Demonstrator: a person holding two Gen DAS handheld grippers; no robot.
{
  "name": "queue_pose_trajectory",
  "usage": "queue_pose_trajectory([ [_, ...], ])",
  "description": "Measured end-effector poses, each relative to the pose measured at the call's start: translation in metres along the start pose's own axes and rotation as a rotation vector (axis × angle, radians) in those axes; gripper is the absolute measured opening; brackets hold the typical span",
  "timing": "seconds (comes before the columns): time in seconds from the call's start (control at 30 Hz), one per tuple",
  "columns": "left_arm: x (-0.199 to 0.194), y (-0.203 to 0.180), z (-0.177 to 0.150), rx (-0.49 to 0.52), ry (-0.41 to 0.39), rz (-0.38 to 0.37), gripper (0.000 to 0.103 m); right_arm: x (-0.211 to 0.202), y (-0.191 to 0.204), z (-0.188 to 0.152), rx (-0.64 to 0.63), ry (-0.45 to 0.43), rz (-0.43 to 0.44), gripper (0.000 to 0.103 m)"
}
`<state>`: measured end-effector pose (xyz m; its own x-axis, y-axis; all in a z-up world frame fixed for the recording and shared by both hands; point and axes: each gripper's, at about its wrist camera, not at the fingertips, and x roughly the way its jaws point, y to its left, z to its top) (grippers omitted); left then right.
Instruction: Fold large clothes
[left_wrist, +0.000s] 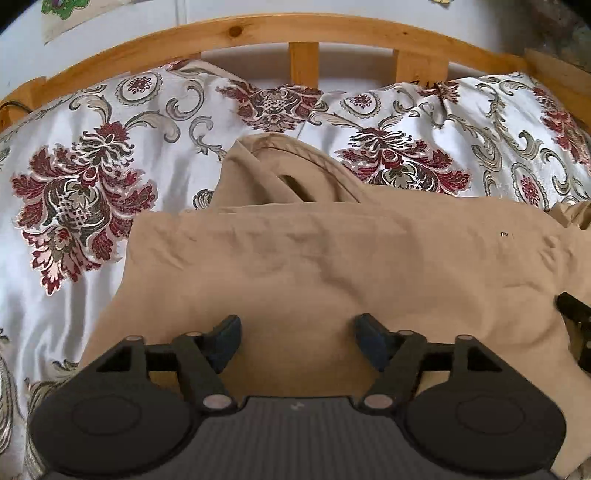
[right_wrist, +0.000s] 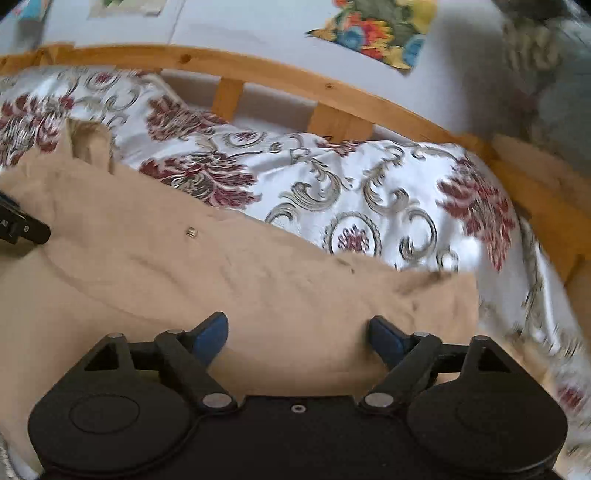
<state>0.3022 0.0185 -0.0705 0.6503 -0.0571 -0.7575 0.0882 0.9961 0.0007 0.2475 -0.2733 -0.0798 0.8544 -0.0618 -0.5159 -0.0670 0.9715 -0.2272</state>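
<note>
A large tan garment (left_wrist: 314, 258) lies spread on a floral bedspread, with a folded-over part and a collar-like opening at its far side. It also shows in the right wrist view (right_wrist: 184, 273), with a small metal snap on it. My left gripper (left_wrist: 297, 334) is open and empty just above the garment's near part. My right gripper (right_wrist: 297, 334) is open and empty above the garment near its right end. The right gripper's edge shows at the far right of the left wrist view (left_wrist: 574, 314); the left gripper's edge shows at the left of the right wrist view (right_wrist: 22, 225).
The white bedspread (left_wrist: 92, 184) with red and grey flowers covers the bed and shows in the right wrist view (right_wrist: 369, 206). A wooden bed rail (left_wrist: 295, 29) runs along the far side, against a white wall; it also shows in the right wrist view (right_wrist: 332, 88).
</note>
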Motion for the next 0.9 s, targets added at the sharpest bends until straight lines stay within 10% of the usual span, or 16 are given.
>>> queue_pose_trajectory([
  [0.47,-0.12,0.066,-0.074,-0.303,-0.147,-0.126,0.102,-0.062,-0.018,-0.019,0.042,-0.006,0.074,0.102],
  [0.77,-0.083,0.097,-0.093,-0.548,-0.006,-0.29,0.102,-0.056,-0.012,-0.032,0.128,-0.002,0.041,0.102],
  [0.9,-0.059,0.107,-0.082,-0.618,0.008,-0.241,0.102,-0.066,-0.01,-0.027,0.105,-0.043,0.014,0.102],
])
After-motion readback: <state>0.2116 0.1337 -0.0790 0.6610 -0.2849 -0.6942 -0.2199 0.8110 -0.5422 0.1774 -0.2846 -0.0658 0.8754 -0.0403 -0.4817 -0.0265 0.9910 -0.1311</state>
